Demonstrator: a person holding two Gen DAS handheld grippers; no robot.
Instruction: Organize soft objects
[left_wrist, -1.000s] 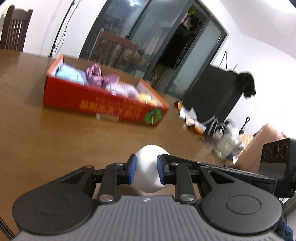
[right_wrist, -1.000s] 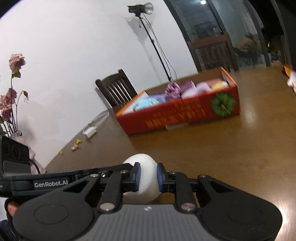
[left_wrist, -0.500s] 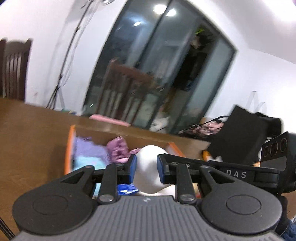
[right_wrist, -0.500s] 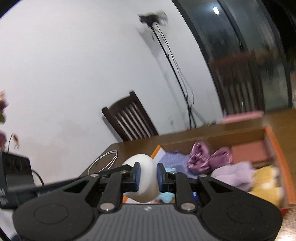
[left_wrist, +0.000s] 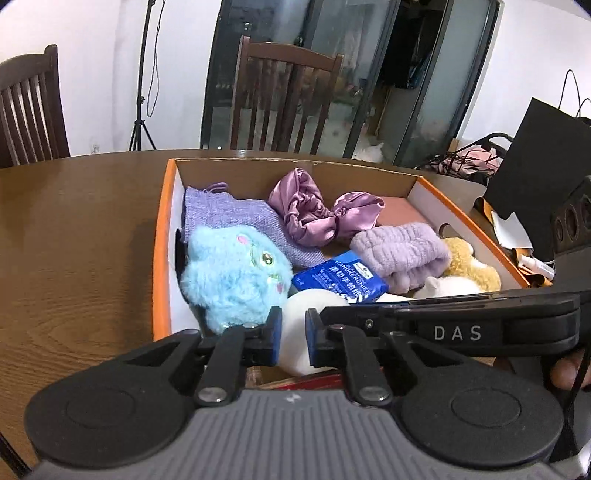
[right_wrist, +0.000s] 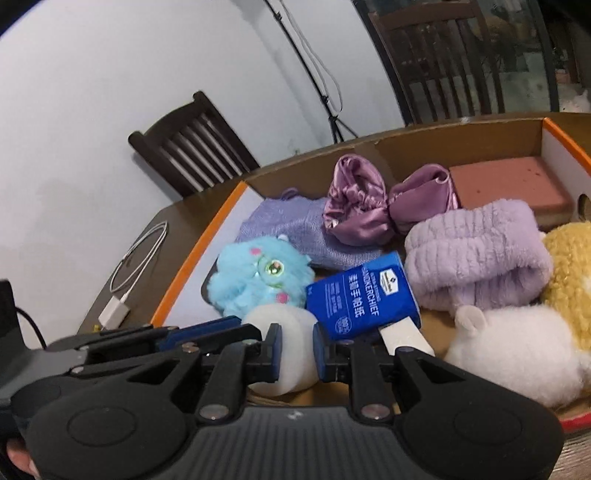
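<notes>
Both grippers are shut together on one white egg-shaped soft ball (left_wrist: 293, 325), held over the near end of an orange-rimmed cardboard box (left_wrist: 159, 236). My left gripper (left_wrist: 291, 336) pinches it between blue pads; my right gripper (right_wrist: 297, 350) pinches the same ball (right_wrist: 291, 332) from the other side. The box holds a blue fluffy toy (left_wrist: 232, 273), a lilac knitted pouch (left_wrist: 236, 218), a purple satin scrunchie (left_wrist: 317, 214), a blue tissue pack (left_wrist: 340, 278), a lilac fleece band (left_wrist: 399, 254), a yellow plush (left_wrist: 469, 266), a white plush (right_wrist: 517, 354) and a pink sponge (right_wrist: 509, 184).
The box sits on a brown wooden table (left_wrist: 74, 240). A white charging cable (right_wrist: 136, 273) lies on the table left of the box. Dark wooden chairs (left_wrist: 284, 96) stand behind the table. A black bag (left_wrist: 543, 155) and clutter are at the right.
Both grippers carried the white ball from low above the table up and forward, over the box. The box contents now lie directly below and ahead.
</notes>
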